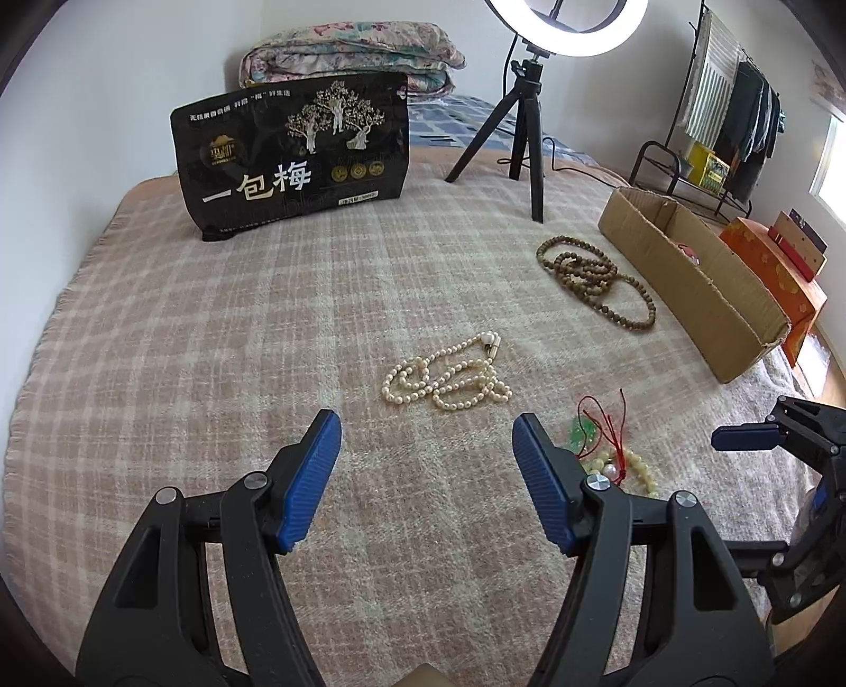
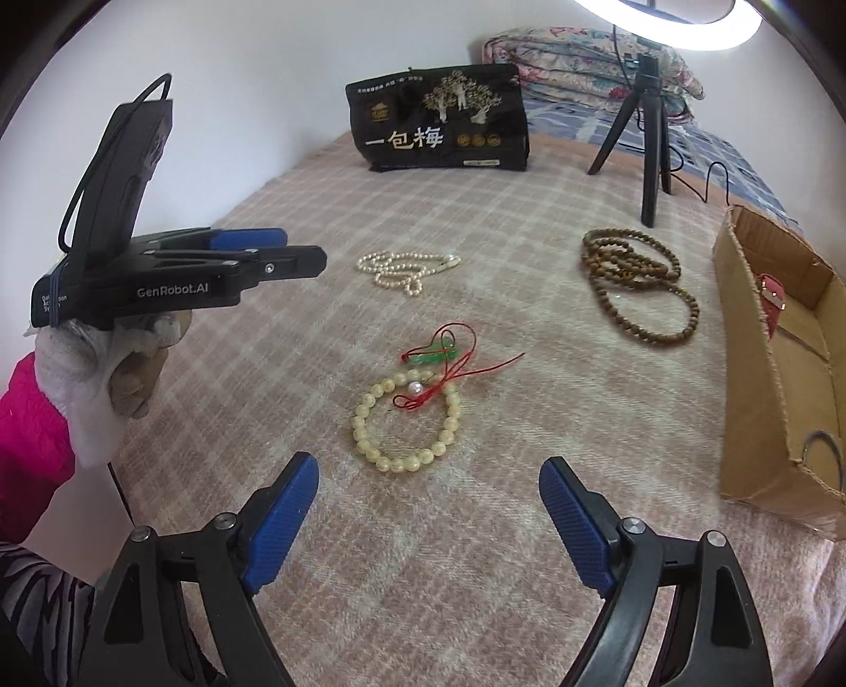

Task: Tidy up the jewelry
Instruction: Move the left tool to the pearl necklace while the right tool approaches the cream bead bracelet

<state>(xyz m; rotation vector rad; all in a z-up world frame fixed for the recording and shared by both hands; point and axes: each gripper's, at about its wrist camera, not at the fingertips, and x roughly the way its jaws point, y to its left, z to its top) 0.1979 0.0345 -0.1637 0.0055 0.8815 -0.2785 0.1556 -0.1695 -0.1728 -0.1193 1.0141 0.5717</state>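
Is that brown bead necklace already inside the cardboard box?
No, the brown bead necklace lies coiled on the checked blanket, beside the cardboard box and outside its wall.

Ring light (image 1: 568, 26) cropped by top edge, yellow bead bracelet (image 1: 637, 467) partly behind left gripper's fingers (image 1: 544, 486)

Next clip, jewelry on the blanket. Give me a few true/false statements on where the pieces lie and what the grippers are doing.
1. The right gripper grips the yellow bead bracelet. False: its jaws are open and empty, short of the bracelet.
2. The pearl necklace lies on the blanket. True.
3. The brown bead strand is inside the cardboard box. False: it lies on the blanket beside the box.
4. The left gripper holds nothing. True.
5. A red cord lies across the yellow bead bracelet. True.
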